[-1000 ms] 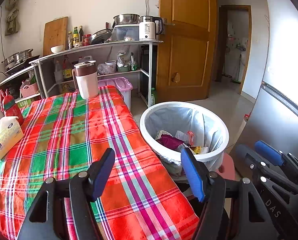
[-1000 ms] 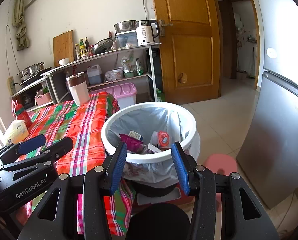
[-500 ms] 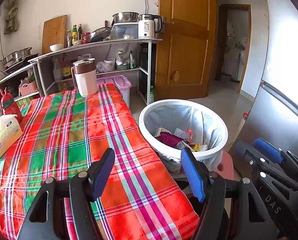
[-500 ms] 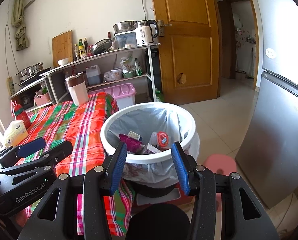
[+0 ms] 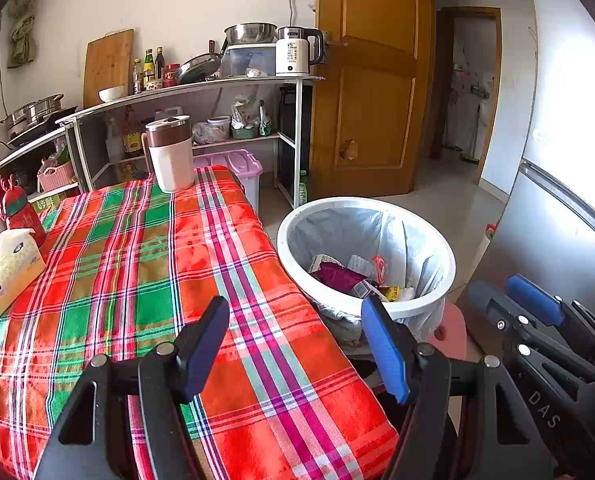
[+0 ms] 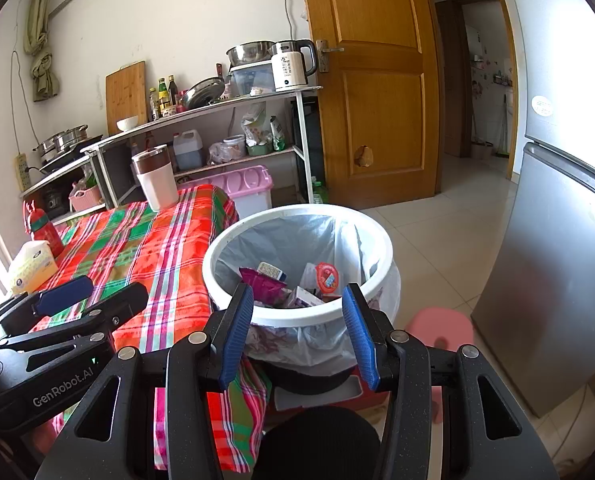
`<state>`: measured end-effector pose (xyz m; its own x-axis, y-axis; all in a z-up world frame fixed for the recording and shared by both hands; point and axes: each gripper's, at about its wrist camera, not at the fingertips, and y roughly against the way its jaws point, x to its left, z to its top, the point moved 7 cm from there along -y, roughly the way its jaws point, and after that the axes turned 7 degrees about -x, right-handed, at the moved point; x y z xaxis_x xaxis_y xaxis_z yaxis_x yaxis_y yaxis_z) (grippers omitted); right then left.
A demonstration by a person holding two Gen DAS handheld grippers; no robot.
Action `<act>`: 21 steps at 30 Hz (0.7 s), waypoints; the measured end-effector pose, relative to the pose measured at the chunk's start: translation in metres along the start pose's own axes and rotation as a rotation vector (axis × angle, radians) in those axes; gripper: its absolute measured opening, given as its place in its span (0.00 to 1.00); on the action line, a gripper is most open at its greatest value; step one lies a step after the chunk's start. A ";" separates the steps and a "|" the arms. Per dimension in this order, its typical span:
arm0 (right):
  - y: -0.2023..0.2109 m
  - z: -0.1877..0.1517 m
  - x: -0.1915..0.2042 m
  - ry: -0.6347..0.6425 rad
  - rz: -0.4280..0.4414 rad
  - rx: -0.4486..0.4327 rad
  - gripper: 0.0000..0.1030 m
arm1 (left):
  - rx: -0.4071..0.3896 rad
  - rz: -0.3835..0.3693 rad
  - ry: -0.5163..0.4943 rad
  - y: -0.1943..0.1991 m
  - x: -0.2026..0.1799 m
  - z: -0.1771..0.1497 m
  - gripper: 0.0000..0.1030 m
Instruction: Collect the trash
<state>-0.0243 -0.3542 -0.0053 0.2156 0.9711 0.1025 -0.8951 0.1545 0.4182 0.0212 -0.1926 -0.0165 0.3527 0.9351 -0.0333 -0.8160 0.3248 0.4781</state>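
A white trash bin (image 5: 417,309) (image 6: 221,248) with a grey liner stands beside the table's right edge. Wrappers (image 5: 339,278) (image 6: 265,282) and a small red-lidded cup (image 6: 327,278) lie inside it. My left gripper (image 5: 297,312) hovers open over the near corner of the plaid tablecloth (image 5: 137,264) (image 6: 153,240), nothing between its blue pads. Open and empty too, my right gripper (image 6: 297,300) hangs just before the bin's near rim. Each gripper shows at the edge of the other's view.
On the table stand a white and brown jug (image 5: 171,154), a tissue box (image 5: 9,270) and a red bottle (image 5: 19,212). A metal shelf (image 5: 217,84) with cookware lines the back wall. A wooden door (image 5: 373,80), a fridge (image 6: 557,272) and a pink stool (image 6: 441,332) flank the bin.
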 end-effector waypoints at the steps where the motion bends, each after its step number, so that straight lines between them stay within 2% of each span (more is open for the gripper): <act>1: 0.000 0.000 0.000 0.000 0.000 0.001 0.46 | 0.001 -0.001 -0.001 0.000 0.000 0.000 0.68; 21: 0.000 0.002 0.004 -0.003 0.003 -0.003 0.46 | 0.002 -0.001 -0.003 0.001 -0.001 0.000 0.69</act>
<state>-0.0227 -0.3510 -0.0028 0.2137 0.9711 0.1066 -0.8969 0.1518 0.4153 0.0203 -0.1929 -0.0161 0.3550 0.9344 -0.0311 -0.8146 0.3255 0.4801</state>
